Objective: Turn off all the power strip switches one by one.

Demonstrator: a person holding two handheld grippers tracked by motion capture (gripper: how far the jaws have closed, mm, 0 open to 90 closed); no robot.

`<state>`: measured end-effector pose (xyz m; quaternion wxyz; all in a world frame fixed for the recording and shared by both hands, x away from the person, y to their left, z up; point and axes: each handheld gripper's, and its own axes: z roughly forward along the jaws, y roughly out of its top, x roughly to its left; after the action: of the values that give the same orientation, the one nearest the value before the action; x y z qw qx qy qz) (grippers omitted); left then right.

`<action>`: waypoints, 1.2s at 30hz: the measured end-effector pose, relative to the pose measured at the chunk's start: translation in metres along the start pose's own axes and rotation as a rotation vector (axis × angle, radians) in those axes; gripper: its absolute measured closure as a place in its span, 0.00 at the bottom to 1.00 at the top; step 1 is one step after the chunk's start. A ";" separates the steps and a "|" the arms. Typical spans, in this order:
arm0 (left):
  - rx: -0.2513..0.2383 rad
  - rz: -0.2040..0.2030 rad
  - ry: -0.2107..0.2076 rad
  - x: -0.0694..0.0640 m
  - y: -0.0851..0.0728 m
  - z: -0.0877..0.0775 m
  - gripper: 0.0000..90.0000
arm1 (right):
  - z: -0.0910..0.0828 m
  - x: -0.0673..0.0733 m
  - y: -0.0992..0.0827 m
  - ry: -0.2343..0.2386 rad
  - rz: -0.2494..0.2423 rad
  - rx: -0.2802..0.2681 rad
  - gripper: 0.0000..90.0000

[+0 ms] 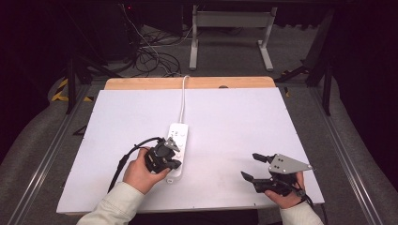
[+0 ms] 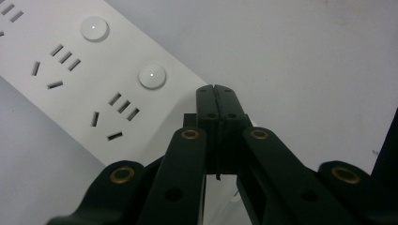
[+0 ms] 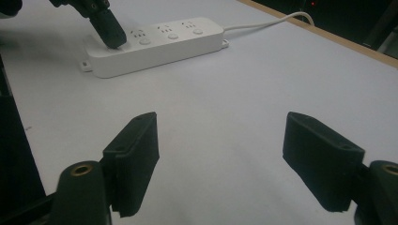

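White power strip (image 1: 179, 140) lengthwise front-to-back, cord end toward table's far edge.

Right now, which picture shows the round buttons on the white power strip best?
The left gripper view: two round buttons look big and sharp beside the socket slots. The right gripper view shows them small on the power strip. In the high view they are tiny specks.

One power strip (image 1: 178, 140), two grippers.

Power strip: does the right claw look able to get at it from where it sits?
Probably yes: bare white table lies between the open right claw and the power strip; the shut left claw crowds only its near end.
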<state>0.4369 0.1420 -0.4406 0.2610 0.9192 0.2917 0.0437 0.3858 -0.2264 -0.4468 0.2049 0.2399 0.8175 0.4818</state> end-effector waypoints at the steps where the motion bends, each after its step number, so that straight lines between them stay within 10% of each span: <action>1: -0.001 -0.001 -0.001 0.000 0.000 0.000 1.00 | 0.000 0.000 0.000 -0.001 -0.001 0.001 0.31; 20: -0.011 0.008 0.043 -0.003 -0.002 0.001 1.00 | 0.000 0.001 0.000 -0.001 0.000 -0.001 0.31; 22: -0.007 0.013 -0.023 -0.004 -0.003 0.001 1.00 | 0.000 0.001 0.000 0.001 -0.001 -0.001 0.31; 36: -0.023 0.003 0.057 -0.005 -0.007 -0.001 1.00 | -0.001 0.002 0.000 0.003 -0.009 0.000 0.30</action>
<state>0.4287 0.1440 -0.4431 0.2630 0.9150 0.2970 0.0736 0.3841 -0.2256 -0.4467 0.2056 0.2355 0.8189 0.4814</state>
